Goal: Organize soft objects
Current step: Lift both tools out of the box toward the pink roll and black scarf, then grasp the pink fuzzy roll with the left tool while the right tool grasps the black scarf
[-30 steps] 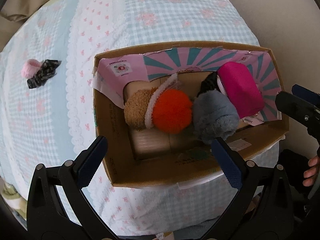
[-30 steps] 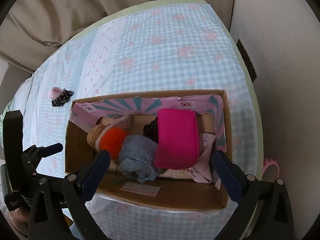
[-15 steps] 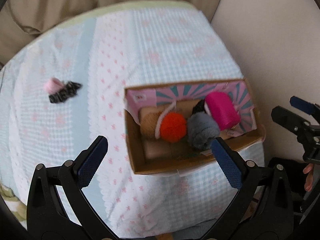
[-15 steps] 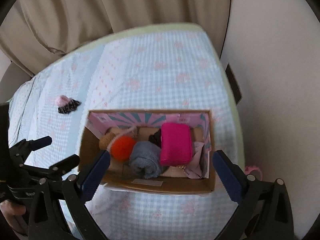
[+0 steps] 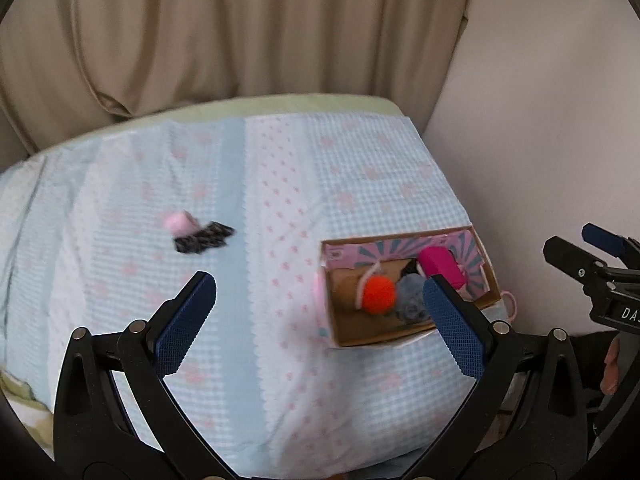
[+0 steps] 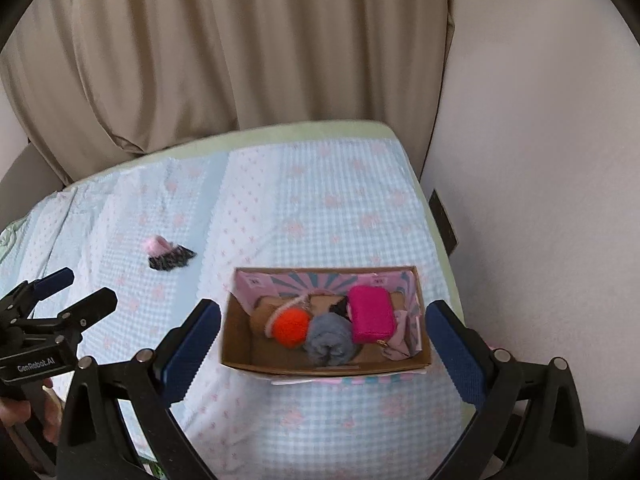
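Observation:
A cardboard box (image 6: 236, 336) stands near the bed's right front corner; it also shows in the left wrist view (image 5: 336, 320). It holds an orange pom-pom (image 6: 291, 326), a grey fuzzy roll (image 6: 329, 338), a magenta pouch (image 6: 370, 314) and a tan plush piece (image 6: 260, 316). A pink and black soft item (image 5: 196, 232) lies alone on the bedspread to the left, and shows in the right wrist view (image 6: 168, 255). My left gripper (image 5: 320, 312) is open and empty, high above the bed. My right gripper (image 6: 324, 344) is open and empty, above the box.
The bed has a light blue checked bedspread (image 6: 320, 208). Beige curtains (image 6: 200, 48) hang behind it. A white wall (image 6: 540, 160) runs close along the bed's right side. A pink thing (image 5: 510, 304) hangs by the box's right end.
Both grippers have pulled up and back from the box, so the bed, curtains and wall now show. Both stay open and empty. The objects have not moved.

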A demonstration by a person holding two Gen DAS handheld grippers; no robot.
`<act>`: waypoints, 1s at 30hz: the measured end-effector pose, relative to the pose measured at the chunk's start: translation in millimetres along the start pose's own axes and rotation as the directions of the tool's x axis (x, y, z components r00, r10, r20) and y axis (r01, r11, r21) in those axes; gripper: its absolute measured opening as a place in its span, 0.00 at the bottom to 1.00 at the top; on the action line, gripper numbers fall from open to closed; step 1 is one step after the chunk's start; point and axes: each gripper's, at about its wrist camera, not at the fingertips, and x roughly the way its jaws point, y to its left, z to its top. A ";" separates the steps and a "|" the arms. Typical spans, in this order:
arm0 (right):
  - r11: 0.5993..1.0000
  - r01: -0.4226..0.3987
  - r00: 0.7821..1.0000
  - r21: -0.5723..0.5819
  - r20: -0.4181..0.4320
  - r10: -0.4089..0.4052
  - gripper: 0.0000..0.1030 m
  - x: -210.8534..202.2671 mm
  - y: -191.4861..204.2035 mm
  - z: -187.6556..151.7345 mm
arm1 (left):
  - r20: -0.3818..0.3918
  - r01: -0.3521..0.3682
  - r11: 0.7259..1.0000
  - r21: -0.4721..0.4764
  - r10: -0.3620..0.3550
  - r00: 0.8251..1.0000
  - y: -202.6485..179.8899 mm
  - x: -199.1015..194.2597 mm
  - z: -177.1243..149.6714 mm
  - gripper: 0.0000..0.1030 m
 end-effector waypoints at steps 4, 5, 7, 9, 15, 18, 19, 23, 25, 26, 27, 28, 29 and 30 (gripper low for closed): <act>1.000 0.013 0.999 0.009 0.049 -0.014 0.99 -23.6 28.5 -5.4 | 0.048 -0.010 1.000 0.002 0.009 0.999 24.9 -32.7 -5.6 1.00; 1.000 0.012 0.998 0.007 0.056 -0.012 0.99 -27.0 33.0 -6.7 | 0.059 -0.011 1.000 -0.001 0.011 0.998 32.9 -40.5 -7.0 1.00; 1.000 0.008 0.997 0.000 0.074 -0.008 0.99 -35.3 47.5 -8.9 | 0.075 -0.005 1.000 -0.008 0.006 0.997 46.8 -52.5 -9.9 1.00; 1.000 0.005 0.996 -0.016 0.091 -0.003 0.99 -40.0 63.5 -12.0 | 0.085 0.002 1.000 -0.004 -0.002 0.996 60.4 -62.1 -12.8 1.00; 0.998 -0.033 0.993 -0.058 0.110 0.039 0.99 -43.4 111.8 -15.9 | 0.090 0.002 1.000 -0.025 0.000 0.996 109.6 -76.1 -14.4 1.00; 0.996 -0.045 0.993 -0.079 0.103 0.053 0.99 -36.7 137.2 -14.4 | 0.084 -0.006 0.999 -0.038 0.009 0.996 135.5 -75.9 -11.8 1.00; 0.995 -0.051 0.993 -0.084 0.100 0.059 0.99 -33.7 143.6 -14.1 | 0.078 -0.007 0.999 -0.041 0.010 0.997 143.5 -73.9 -10.5 1.00; 0.993 -0.071 0.993 -0.097 0.082 0.079 0.99 -13.3 175.5 -12.7 | 0.052 -0.014 0.998 -0.053 0.016 0.999 179.6 -55.8 -1.7 1.00; 0.992 -0.084 0.993 -0.099 0.069 0.091 0.99 1.4 191.6 -12.3 | 0.031 -0.011 0.998 -0.064 0.013 0.999 196.3 -41.0 3.5 1.00; 0.991 -0.092 0.993 -0.100 0.060 0.098 0.99 13.5 202.2 -12.2 | 0.016 -0.009 0.997 -0.072 0.011 1.000 206.0 -30.9 6.9 1.00; 0.990 -0.097 0.993 -0.103 0.055 0.103 0.99 23.0 209.9 -12.2 | 0.004 -0.008 0.997 -0.077 0.008 1.000 212.9 -21.9 9.1 1.00; 0.989 -0.102 0.993 -0.106 0.052 0.108 0.99 30.0 215.7 -12.5 | -0.014 -0.005 0.997 -0.083 0.004 1.000 222.6 -9.5 11.7 1.00; 0.988 -0.107 0.992 -0.114 0.049 0.113 0.99 40.8 223.4 -12.5 | -0.026 -0.004 0.996 -0.086 0.002 1.000 229.1 -0.3 13.4 1.00; 0.986 -0.107 0.992 -0.127 0.047 0.114 0.99 54.2 231.4 -12.7 | -0.039 -0.003 0.996 -0.087 -0.001 0.999 235.3 9.6 14.6 1.00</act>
